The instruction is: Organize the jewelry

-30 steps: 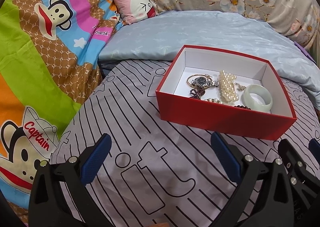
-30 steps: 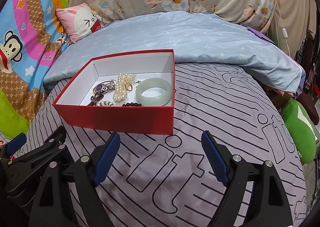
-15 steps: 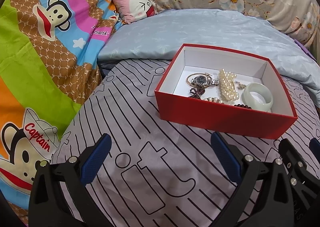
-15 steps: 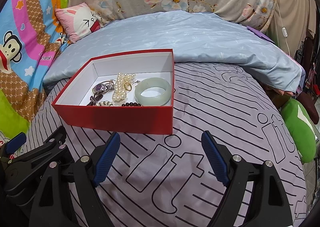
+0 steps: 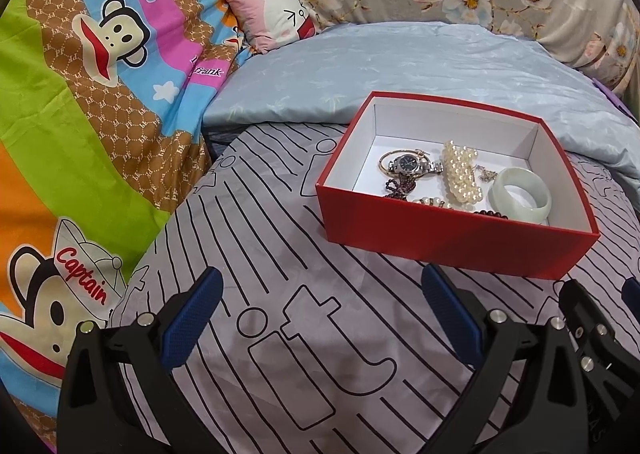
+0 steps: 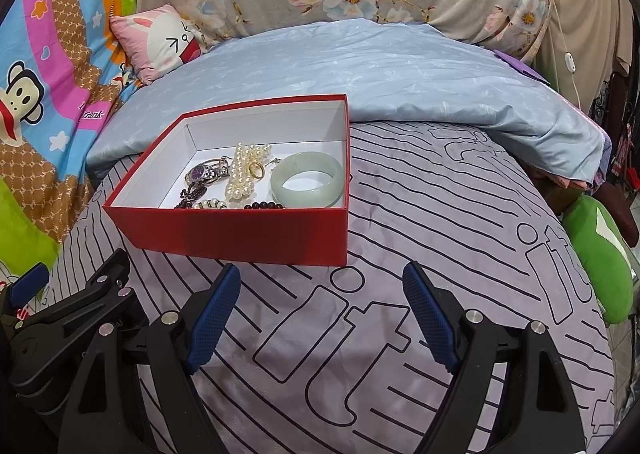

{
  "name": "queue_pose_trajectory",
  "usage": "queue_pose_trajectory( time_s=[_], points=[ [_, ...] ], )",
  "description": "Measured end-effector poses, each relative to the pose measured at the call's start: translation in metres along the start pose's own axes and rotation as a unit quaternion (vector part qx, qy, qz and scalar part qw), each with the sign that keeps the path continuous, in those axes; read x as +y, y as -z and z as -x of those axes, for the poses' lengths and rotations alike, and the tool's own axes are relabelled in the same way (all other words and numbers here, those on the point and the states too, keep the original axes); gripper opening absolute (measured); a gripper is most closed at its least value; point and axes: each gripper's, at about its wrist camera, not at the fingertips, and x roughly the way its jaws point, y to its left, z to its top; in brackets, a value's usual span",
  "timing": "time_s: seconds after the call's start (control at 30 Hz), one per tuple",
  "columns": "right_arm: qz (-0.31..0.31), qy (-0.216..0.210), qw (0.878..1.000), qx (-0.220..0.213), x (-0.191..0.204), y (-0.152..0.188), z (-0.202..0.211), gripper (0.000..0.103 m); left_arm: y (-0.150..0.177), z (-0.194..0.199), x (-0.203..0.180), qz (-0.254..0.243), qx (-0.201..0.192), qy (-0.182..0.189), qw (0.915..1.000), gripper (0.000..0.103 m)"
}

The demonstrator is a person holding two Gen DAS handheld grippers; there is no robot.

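Both grippers hang spread wide and empty over the striped bedsheet, just short of the red box of jewelry.

The left gripper (image 5: 320, 294) has its blue-padded fingers (image 5: 190, 318) far apart, gripping nothing and touching nothing, aimed forward over the grey striped sheet (image 5: 280, 254) with the red box (image 5: 452, 238) ahead and to its right. The right gripper (image 6: 320, 290) is likewise released, its fingers (image 6: 214, 310) wide and bare, level and pointing at the box's near wall (image 6: 248, 234); the left gripper's black frame shows at its lower left. Inside the white-lined box lie a pale green bangle (image 6: 306, 179), a pearl strand (image 6: 240, 174), a gold ring (image 6: 256, 169) resting on the pearls, a wristwatch (image 5: 408, 165) and dark beaded bracelets (image 6: 264, 206) along the near wall.
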Motion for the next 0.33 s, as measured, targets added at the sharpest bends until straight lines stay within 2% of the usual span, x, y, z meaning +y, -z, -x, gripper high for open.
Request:
queue_pose_trajectory(
  time_s=[0.33],
  points=[
    [-0.002, 0.000, 1.000, -0.002, 0.0018, 0.0024, 0.0018, 0.085, -0.0006, -0.0002, 0.0020, 0.009, 0.001, 0.005, 1.0000, 0.097]
  ],
)
